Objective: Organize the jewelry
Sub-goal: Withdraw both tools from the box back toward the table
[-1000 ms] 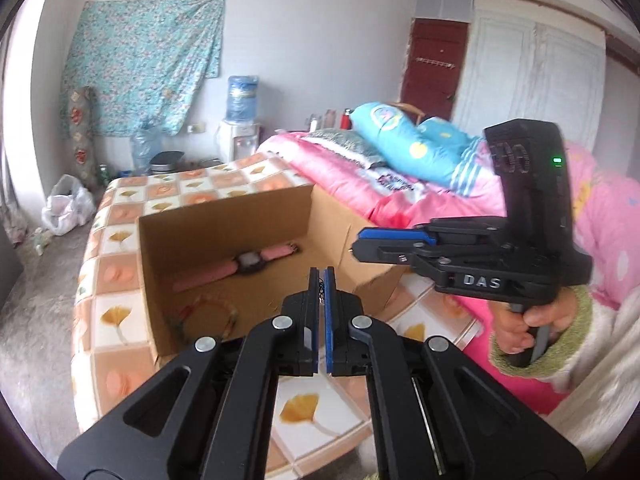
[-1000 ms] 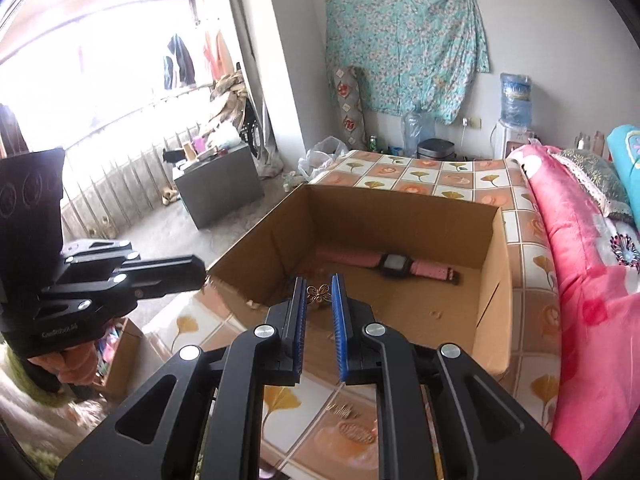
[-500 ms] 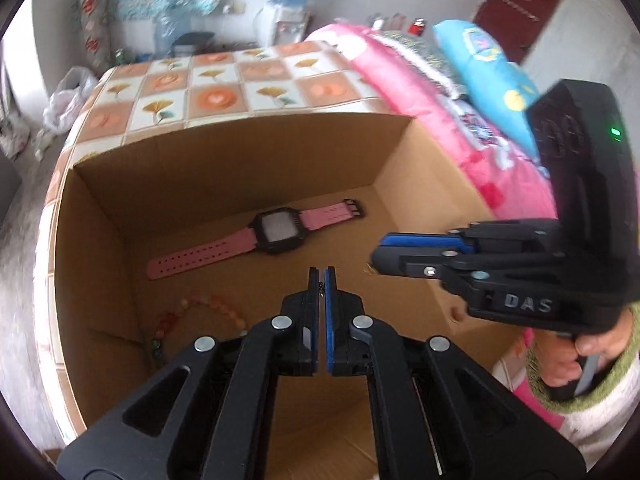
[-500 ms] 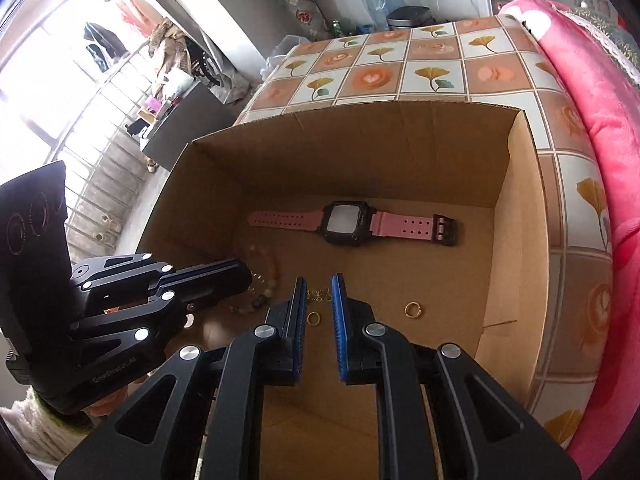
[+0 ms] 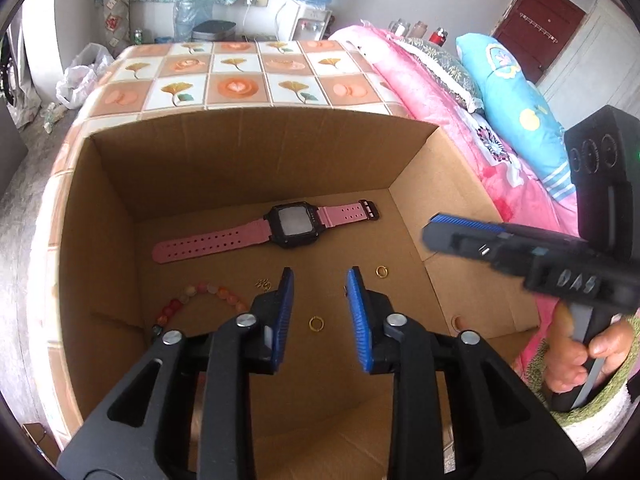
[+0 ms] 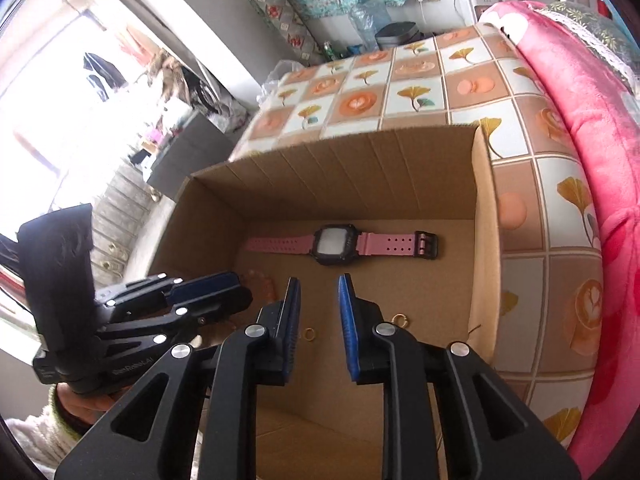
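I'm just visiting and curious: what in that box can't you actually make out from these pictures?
- Bead bracelet: left wrist view, near end hidden behind the left gripper; right wrist view, mostly hidden.
- Tiny gold charm: too small to identify.
- Box floor nearest the cameras: covered by both grippers' fingers.

The left hand-held gripper (image 6: 224, 292) partly hides the blurred bead bracelet (image 6: 260, 280).

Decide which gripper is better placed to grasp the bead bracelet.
Probably the left gripper: the bead bracelet lies beside its opening, empty jaws; the right gripper, also opening empty, has the left one in its way.
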A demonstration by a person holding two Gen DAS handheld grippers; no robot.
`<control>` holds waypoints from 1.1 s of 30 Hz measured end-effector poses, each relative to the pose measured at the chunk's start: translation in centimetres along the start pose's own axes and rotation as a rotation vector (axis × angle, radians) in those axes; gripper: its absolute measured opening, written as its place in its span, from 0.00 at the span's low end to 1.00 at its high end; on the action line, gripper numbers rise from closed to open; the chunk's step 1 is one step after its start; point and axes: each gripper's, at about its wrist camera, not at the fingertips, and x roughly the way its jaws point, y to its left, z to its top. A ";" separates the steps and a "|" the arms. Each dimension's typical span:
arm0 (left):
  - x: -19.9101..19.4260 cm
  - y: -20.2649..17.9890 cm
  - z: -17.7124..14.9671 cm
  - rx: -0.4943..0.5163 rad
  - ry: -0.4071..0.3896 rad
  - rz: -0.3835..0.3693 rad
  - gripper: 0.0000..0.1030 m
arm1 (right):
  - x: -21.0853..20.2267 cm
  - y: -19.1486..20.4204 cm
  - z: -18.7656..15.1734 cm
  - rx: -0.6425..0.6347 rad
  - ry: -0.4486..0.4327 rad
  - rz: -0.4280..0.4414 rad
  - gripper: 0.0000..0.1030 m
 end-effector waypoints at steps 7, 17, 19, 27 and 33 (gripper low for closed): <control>-6.7 -1.0 -3.9 0.053 -0.159 -0.006 0.43 | -7.0 2.0 -3.3 0.012 -0.169 0.055 0.42; -15.1 -1.3 -13.6 0.079 -0.356 -0.029 0.71 | -13.4 6.4 -13.4 -0.022 -0.312 -0.152 0.89; -14.9 -1.7 -15.5 0.088 -0.347 -0.033 0.77 | -13.2 6.6 -15.2 -0.028 -0.309 -0.242 0.93; -8.6 -2.7 -19.5 0.123 -0.190 0.053 0.83 | -7.4 3.4 -20.8 0.006 -0.164 -0.515 0.93; -1.9 -1.6 -19.7 0.138 -0.037 0.192 0.83 | -2.6 0.8 -22.4 0.040 -0.055 -0.565 0.93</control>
